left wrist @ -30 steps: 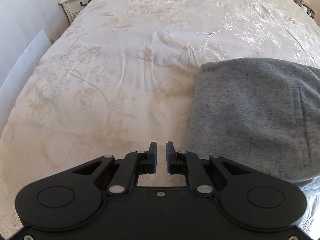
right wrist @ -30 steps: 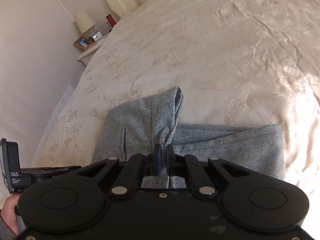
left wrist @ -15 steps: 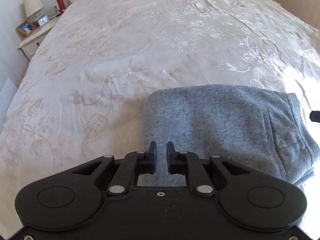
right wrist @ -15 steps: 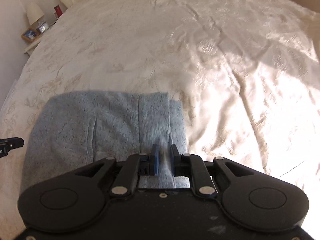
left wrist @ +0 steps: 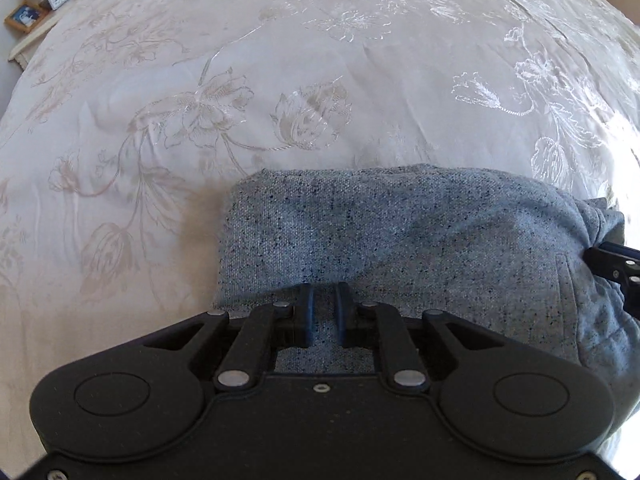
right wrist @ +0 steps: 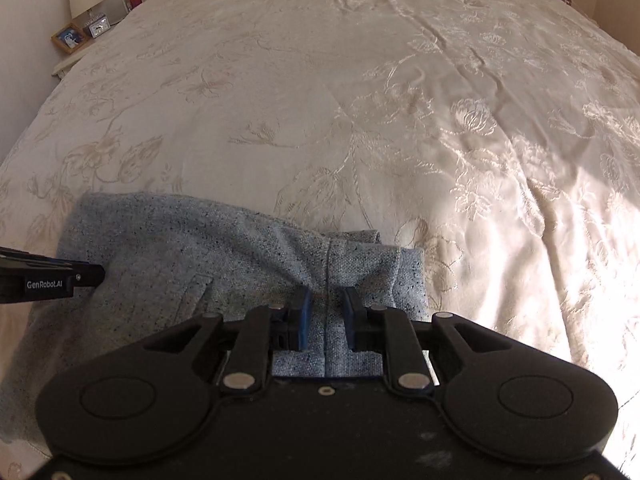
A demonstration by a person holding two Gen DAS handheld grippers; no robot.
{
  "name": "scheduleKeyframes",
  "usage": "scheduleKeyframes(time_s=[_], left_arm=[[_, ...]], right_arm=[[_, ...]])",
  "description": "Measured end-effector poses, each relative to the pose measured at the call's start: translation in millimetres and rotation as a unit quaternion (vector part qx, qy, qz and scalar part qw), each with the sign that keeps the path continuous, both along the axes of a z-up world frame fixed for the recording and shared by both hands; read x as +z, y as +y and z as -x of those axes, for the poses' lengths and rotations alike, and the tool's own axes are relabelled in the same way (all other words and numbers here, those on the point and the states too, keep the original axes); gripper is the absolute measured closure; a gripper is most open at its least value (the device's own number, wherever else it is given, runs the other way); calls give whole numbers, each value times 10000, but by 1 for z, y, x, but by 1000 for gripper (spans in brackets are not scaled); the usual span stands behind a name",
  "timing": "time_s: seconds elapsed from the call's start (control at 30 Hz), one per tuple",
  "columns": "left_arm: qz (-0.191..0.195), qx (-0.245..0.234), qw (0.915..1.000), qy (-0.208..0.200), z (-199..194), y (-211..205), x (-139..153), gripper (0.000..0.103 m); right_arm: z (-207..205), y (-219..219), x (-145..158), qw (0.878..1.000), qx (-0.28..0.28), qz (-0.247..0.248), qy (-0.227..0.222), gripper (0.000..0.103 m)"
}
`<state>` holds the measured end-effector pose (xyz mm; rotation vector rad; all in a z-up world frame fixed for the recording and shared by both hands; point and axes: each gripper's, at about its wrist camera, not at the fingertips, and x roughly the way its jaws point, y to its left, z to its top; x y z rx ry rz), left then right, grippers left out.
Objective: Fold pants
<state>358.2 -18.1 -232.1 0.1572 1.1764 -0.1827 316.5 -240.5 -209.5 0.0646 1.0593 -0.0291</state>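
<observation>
The grey speckled pants (left wrist: 400, 236) lie folded into a compact bundle on the cream bedspread (left wrist: 280, 80). My left gripper (left wrist: 323, 304) hovers over the bundle's near left part, jaws slightly apart with nothing between them. In the right wrist view the pants (right wrist: 200, 256) show a seam and a pocket slit. My right gripper (right wrist: 325, 308) sits over the seam at the bundle's right end, jaws parted around the cloth without pinching it. Each gripper's tip shows at the edge of the other's view.
The embroidered bedspread (right wrist: 360, 100) spreads far ahead and to both sides. A nightstand (right wrist: 72, 52) with a lamp, clock and photo frame stands at the far left by the headboard. Sunlight falls on the bed's right side.
My right gripper lowered the lifted pants fold onto the bundle and opened, letting go. My left gripper moved right, over the bundle's near edge.
</observation>
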Motion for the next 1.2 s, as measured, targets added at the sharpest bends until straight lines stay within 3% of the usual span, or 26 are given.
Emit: scheduleKeyframes(time_s=[0.2,0.4,0.6,0.8,0.97,1.2], left_arm=[[58,95,9999,104,-12,-2,-7,92],[8,258,9996,111,-6,0,-3,91],[-16,214,9998,48,34,9,20,85],[-7,201,9998,83,87,33,23,85],[-18,225,9995,216,107,39,6,85],[-65,355,9987,361,101,35,-3,86]], right_arm=[[-3,2,-10,10000,20,43,36,84],[0,-3,-11,9998,-88,-154,7,84],[17,-5,7,9995,-258,-171,-102,83],[74,-6,31,9986,-296,-353,-262,82],[104,0,16,9997,-168,-132,-129,81],[91,1,-3,9994,-305,-160,65,82]])
